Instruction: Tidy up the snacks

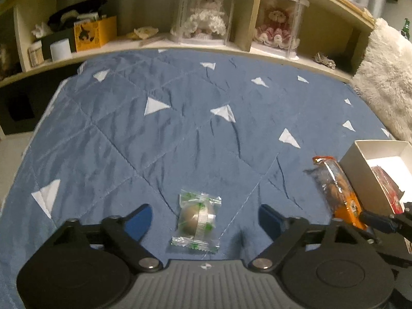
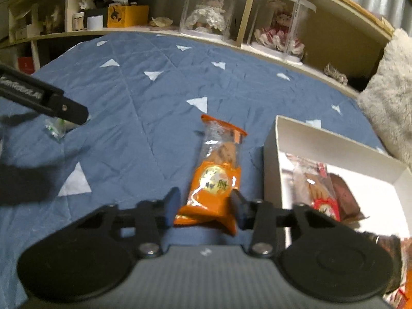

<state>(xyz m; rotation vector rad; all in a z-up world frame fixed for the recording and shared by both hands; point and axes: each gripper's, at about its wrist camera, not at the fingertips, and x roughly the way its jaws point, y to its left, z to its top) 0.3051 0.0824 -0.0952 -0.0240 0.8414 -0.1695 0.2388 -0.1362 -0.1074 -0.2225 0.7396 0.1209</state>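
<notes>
The quilt [image 1: 154, 134] fills both views, blue with white triangles. At 3 o'clock in the right wrist view sits the white box [image 2: 273, 159], already holding at least two wrapped snacks, one with a red label, so the sorting looks partly done. Two snacks remain outside it.

The orange pack [image 2: 216, 180] lies just left of the box, its near end between the fingers of the right gripper [image 2: 204, 206], which look closed onto it. It carries a round gold seal with Chinese characters too blurred to read.

The clear green-printed candy [image 1: 197, 219] lies untouched at 6 o'clock in the left wrist view, between the wide-apart fingers of the left gripper [image 1: 203, 219]. No legible writing on it.
</notes>
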